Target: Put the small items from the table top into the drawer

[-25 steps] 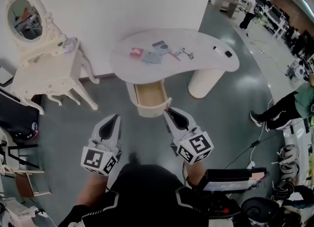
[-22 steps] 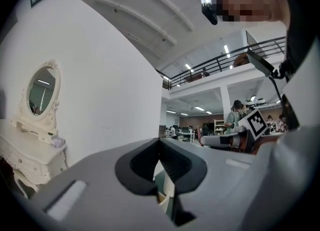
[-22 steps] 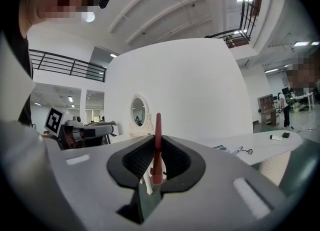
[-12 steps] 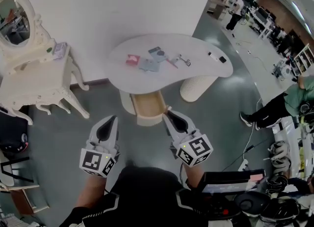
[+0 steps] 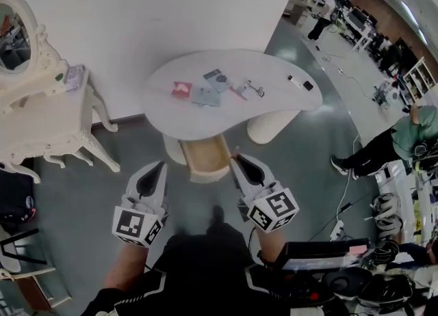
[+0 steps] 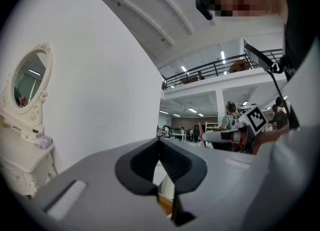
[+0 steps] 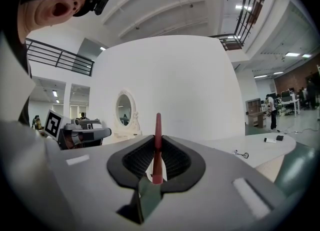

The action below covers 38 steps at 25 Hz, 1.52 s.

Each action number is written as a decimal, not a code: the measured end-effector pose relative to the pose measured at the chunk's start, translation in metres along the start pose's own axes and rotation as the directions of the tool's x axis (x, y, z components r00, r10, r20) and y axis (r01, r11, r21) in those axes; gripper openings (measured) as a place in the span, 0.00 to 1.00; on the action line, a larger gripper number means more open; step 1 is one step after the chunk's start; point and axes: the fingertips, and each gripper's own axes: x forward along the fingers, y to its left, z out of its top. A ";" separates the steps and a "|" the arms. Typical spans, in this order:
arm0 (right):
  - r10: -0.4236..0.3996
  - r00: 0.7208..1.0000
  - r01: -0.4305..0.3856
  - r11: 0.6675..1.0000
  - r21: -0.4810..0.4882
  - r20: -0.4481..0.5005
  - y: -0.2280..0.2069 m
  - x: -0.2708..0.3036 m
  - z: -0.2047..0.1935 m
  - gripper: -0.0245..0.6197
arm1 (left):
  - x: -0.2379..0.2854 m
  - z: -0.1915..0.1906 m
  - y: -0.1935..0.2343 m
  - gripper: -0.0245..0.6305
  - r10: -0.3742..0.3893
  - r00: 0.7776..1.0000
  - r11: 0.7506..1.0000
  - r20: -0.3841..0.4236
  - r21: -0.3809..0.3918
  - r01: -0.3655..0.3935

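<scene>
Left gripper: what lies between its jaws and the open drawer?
Only bare grey floor lies between the left gripper and the drawer. The head view shows this stretch, and nothing lies on it.

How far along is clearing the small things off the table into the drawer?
Done: the cream drawer stands open. In hand: the right gripper clamps a thin red stick. To go: red card, grey cards, keyring and dark items lie on the white table.
</scene>
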 end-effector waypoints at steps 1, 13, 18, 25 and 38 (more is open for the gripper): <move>0.005 1.000 -0.005 1.000 0.003 0.003 -0.005 0.004 0.001 0.11 | 0.006 -0.001 0.000 0.04 0.001 1.000 1.000 -0.002 0.003 0.000; 0.137 0.990 -0.138 0.990 0.009 0.026 -0.072 0.057 0.017 0.11 | 0.086 0.009 0.005 0.04 0.079 0.997 0.995 -0.013 0.056 -0.078; 0.189 0.981 -0.190 0.982 -0.001 0.048 -0.098 0.071 0.027 0.11 | 0.119 0.009 0.003 0.04 0.100 0.995 0.994 -0.018 0.042 -0.099; 0.221 0.973 -0.221 0.975 -0.006 0.072 -0.137 0.089 0.037 0.11 | 0.158 0.016 0.005 0.04 0.133 0.991 0.990 -0.016 0.046 -0.132; 0.339 0.941 -0.338 0.940 -0.040 0.017 -0.177 0.132 0.033 0.11 | 0.209 0.015 0.018 0.04 0.225 0.974 0.973 -0.025 0.055 -0.224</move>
